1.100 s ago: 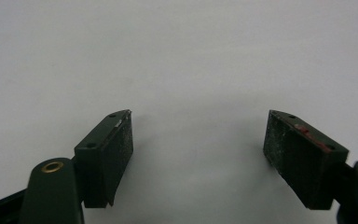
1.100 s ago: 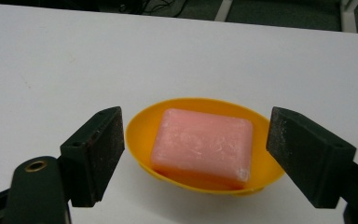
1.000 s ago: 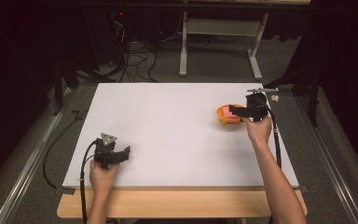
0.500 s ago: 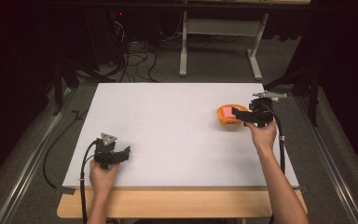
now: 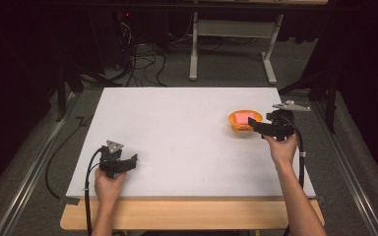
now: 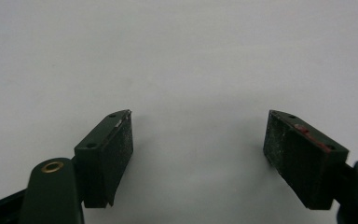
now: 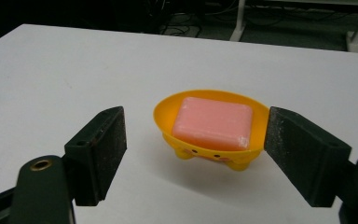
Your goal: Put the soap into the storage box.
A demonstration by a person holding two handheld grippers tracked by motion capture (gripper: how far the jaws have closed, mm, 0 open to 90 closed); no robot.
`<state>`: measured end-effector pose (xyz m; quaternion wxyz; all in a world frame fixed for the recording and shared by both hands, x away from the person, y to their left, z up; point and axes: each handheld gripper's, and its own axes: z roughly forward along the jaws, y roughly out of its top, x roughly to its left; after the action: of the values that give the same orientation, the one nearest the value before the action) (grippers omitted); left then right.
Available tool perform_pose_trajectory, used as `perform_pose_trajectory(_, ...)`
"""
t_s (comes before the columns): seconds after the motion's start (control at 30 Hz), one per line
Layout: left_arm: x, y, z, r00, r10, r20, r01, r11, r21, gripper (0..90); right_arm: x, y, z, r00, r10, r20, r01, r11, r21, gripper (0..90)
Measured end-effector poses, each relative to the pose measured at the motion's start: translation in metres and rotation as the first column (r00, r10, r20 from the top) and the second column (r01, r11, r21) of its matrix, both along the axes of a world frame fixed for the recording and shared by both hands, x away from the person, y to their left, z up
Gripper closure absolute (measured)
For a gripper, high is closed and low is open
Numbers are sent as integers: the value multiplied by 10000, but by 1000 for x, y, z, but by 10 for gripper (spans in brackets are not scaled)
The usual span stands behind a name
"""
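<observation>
Right hand-held gripper (image 7: 193, 154) drawn back from soap dish (image 7: 212, 128) (jaws closing, empty), left hand-held gripper (image 6: 198, 149) released

Orange soap dish (image 7: 213, 140) upright on white table, pink soap (image 7: 213, 123) inside.

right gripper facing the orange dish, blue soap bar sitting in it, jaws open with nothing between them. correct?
One thing is off: the soap bar is pink, not blue, as the right gripper view shows. The rest holds: it lies in the orange dish, and the right gripper faces the dish with its jaws apart and nothing between them.
</observation>
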<state>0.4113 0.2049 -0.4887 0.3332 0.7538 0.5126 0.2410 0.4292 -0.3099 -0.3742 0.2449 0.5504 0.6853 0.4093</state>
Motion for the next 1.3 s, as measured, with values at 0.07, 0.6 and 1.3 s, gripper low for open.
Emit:
perform_pose_trajectory(0.07,0,0,0,10000,1,2,-1,10000,1,242,-3,0,-1,10000,36,32,-36,10000,23,218)
perform_pose_trajectory(0.6,0,0,0,10000,19,25,-19,10000,25,242,-28,3,-7,9986,364,388,-371,9992,179,221)
perform_pose_trajectory(1.3,0,0,0,10000,5,38,-6,10000,65,242,-39,20,-21,9940,1005,428,-1015,9946,226,225)
